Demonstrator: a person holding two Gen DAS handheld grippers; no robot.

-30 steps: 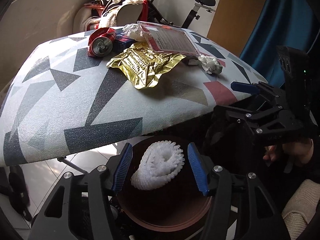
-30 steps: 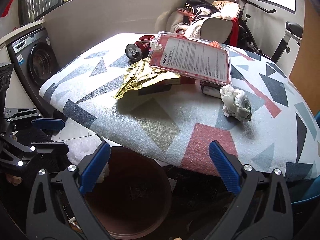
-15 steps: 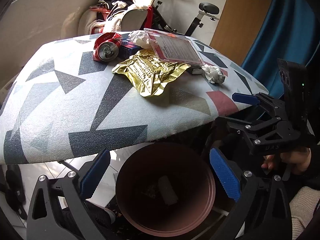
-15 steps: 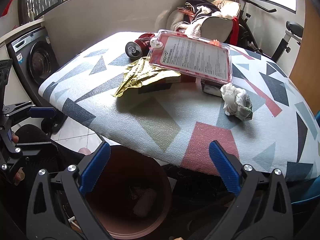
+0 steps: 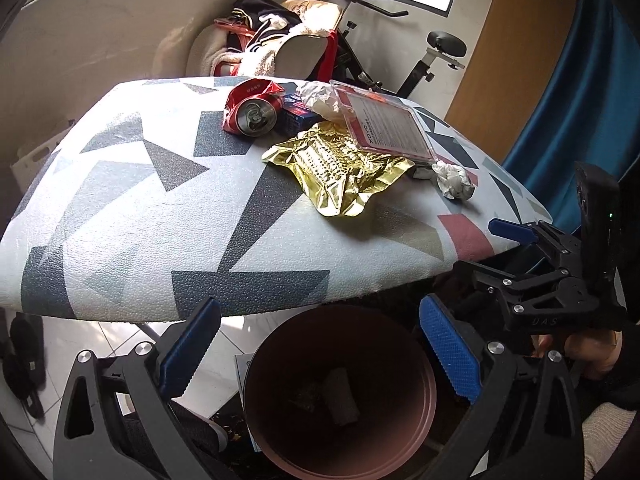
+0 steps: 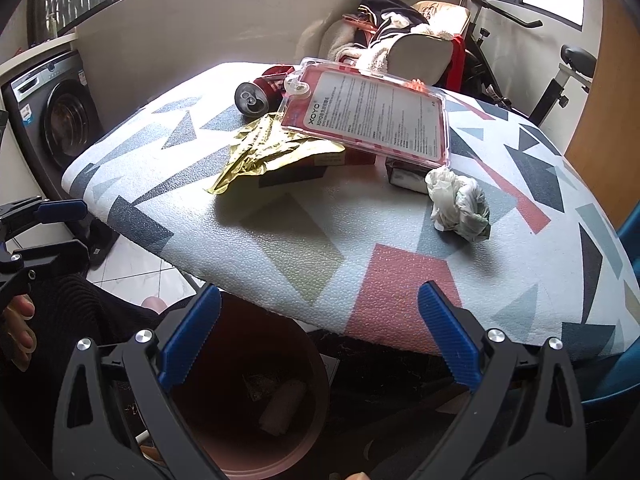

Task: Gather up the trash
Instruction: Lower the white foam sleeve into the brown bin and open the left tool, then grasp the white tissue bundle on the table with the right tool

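Trash left on the worktop (image 6: 280, 240) lies up and ahead of both tools. The crumpled tissue (image 6: 458, 206) sits nearest the right hand-held gripper (image 6: 318, 338), slightly right of its empty, wide-open jaws. The left hand-held gripper (image 5: 318, 354), just opened and empty, hangs over the bin (image 5: 416, 432); gold wrapper (image 5: 340, 168) lies farther, centre.

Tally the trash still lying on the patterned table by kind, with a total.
Crushed red can: 1
Gold foil wrapper: 1
Crumpled white paper wads: 2
Clear plastic package with red card: 1
Small boxes, blue and dark, partly covered: at least 2
Total: at least 7
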